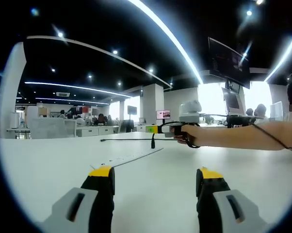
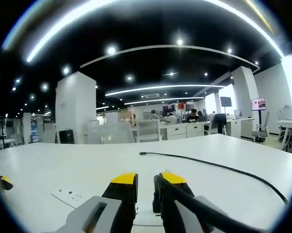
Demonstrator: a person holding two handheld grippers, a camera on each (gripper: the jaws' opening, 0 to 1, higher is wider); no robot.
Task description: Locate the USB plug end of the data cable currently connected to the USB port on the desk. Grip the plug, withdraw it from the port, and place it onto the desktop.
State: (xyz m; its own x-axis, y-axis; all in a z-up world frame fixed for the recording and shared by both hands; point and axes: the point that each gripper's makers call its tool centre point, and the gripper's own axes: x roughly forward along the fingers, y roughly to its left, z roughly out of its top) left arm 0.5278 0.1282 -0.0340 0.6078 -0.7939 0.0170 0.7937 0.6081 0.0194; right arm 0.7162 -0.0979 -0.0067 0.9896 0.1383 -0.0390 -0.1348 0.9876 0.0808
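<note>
Gripping the data cable (image 2: 219, 167) in the right tongs (image 2: 145, 182), to judge by jaws drawn down to a narrow slit and a dark cord trailing back over the right-hand one; cannot tell from here whether pinching the USB plug itself or the cord just behind it. From the left gripper view, hanging a short dark piece (image 1: 153, 143), probably that plug, just under the yellow tips, held up off the white surface (image 2: 49, 167) by a hand (image 1: 187, 133). Looks clear of the socket panel (image 2: 71, 195), lying flat just beside and below, to the left. Running away from the tongs in a long curve across the surface to a free far end (image 2: 141, 153). So, for the set-down: straight down onto bare surface, keeping off the panel, long axis of the cord pointing away from the jaws. Left tongs (image 1: 155, 177) spread wide, holding nothing, low over the surface and well apart from the plug; right side far the nearer.
</note>
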